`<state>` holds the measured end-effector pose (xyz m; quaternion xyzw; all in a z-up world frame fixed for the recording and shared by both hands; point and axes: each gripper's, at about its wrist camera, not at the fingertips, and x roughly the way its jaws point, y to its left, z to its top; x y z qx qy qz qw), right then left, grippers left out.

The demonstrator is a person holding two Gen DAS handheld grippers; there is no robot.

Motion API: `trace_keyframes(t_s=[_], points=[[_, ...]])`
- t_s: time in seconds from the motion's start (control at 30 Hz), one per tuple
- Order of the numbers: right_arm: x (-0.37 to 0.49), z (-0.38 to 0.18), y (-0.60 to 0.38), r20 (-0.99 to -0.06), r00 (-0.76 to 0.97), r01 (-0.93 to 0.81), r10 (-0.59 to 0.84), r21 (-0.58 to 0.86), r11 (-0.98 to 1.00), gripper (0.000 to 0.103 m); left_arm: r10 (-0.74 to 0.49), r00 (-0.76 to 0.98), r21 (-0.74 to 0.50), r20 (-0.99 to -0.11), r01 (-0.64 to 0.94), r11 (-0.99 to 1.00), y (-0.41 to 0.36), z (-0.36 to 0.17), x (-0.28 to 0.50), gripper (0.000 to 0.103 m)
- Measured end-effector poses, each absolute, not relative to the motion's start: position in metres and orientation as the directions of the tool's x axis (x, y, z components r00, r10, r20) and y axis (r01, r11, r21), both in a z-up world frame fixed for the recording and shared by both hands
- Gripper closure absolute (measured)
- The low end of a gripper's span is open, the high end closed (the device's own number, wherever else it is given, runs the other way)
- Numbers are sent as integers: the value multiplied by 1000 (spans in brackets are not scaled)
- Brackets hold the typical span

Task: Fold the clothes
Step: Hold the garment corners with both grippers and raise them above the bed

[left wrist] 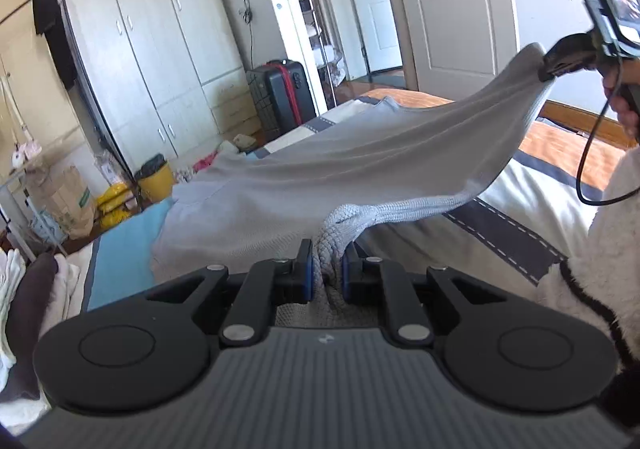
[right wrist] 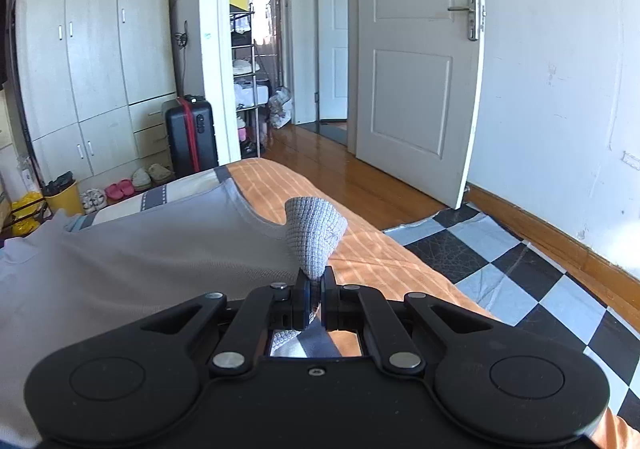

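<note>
You have the grey knit garment [left wrist: 304,173] pinched in both tools: your left gripper [left wrist: 327,269] is clamped on a bunched, ribbed edge close to you, and your right gripper [right wrist: 316,299] is clamped on another corner of the same cloth, held higher and off to the right. Between the two grips the near edge hangs lifted in a slack span, while the rest of the garment lies spread over the bed [right wrist: 376,249], its far part resting flat toward the wardrobe [left wrist: 152,49] side. No finished fold shows anywhere; the cloth looks like a single open layer. This pose would suit either spreading the piece flat or carrying the held edge across for a fold, so most of the folding seems left.
</note>
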<state>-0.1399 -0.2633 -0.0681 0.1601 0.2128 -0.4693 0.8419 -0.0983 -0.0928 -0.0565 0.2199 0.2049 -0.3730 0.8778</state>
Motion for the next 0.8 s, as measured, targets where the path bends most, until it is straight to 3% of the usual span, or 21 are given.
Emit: trace_keyframes(t_s=[0.1, 0.33, 0.57, 0.67, 0.8], points=[[-149, -65, -264, -500, 495, 853, -710, 128, 505, 99, -569, 632, 239, -526, 752, 615, -89, -44, -98, 91], [-175, -32, -244, -410, 471, 852, -781, -20, 524, 100, -610, 632, 188, -478, 752, 632, -69, 3, -117, 91], [-221, 27, -201, -285, 447, 857, -848, -135, 498, 99, -726, 458, 0, -513, 846, 534, -47, 57, -122, 91], [-220, 27, -212, -347, 452, 847, -822, -121, 517, 99, -721, 447, 9, -529, 853, 522, -49, 58, -108, 91], [-191, 0, -255, -460, 507, 827, -729, 19, 563, 99, -682, 467, 71, -563, 850, 522, -67, 30, -74, 91]])
